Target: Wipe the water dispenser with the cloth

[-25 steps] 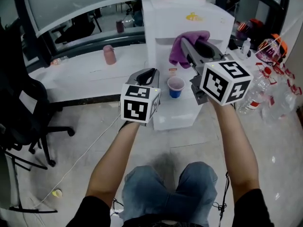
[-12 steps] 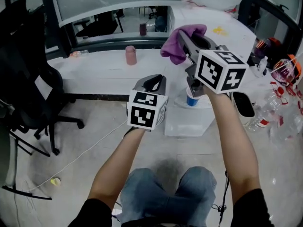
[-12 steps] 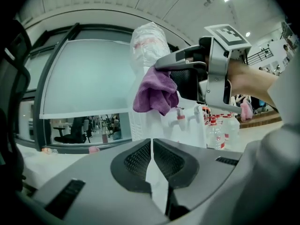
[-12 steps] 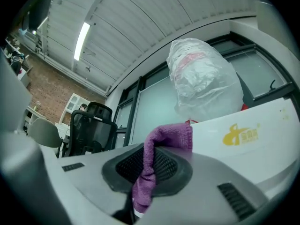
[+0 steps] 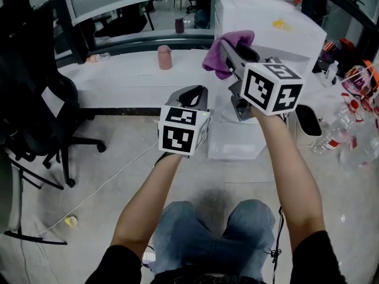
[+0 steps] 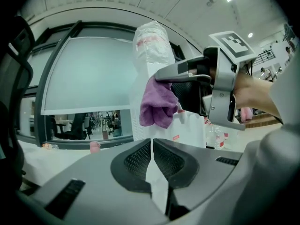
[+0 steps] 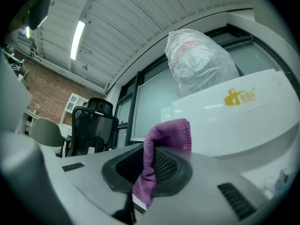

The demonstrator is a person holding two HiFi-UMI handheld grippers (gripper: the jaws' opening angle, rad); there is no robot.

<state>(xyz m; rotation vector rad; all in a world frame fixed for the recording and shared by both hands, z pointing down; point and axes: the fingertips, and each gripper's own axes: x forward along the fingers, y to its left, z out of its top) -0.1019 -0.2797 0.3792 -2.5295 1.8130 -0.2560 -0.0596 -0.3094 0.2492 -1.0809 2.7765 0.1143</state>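
Note:
The white water dispenser [image 5: 269, 25] stands ahead of me, with a yellow logo [image 7: 240, 96] on its front and a plastic-wrapped bottle [image 7: 199, 62] on top. My right gripper [image 5: 224, 47] is shut on a purple cloth [image 5: 228, 51], held up just in front of the dispenser's upper left corner. The purple cloth [image 7: 157, 161] hangs between the jaws in the right gripper view. My left gripper [image 5: 190, 94] is lower and to the left, shut with nothing in it. From the left gripper view the purple cloth [image 6: 158, 102] dangles ahead of the shut left gripper [image 6: 152, 149].
A long white counter [image 5: 118, 78] runs left of the dispenser, with a pink cup [image 5: 164, 57] on it. A black office chair [image 5: 35, 117] stands at the left. Plastic bottles [image 5: 349, 135] and a white bin [image 5: 308, 126] crowd the floor at the right.
My view has swung left and the dispenser has shifted toward the upper right. The right gripper has risen with the cloth toward the dispenser's top. The blue cup is now hidden behind it.

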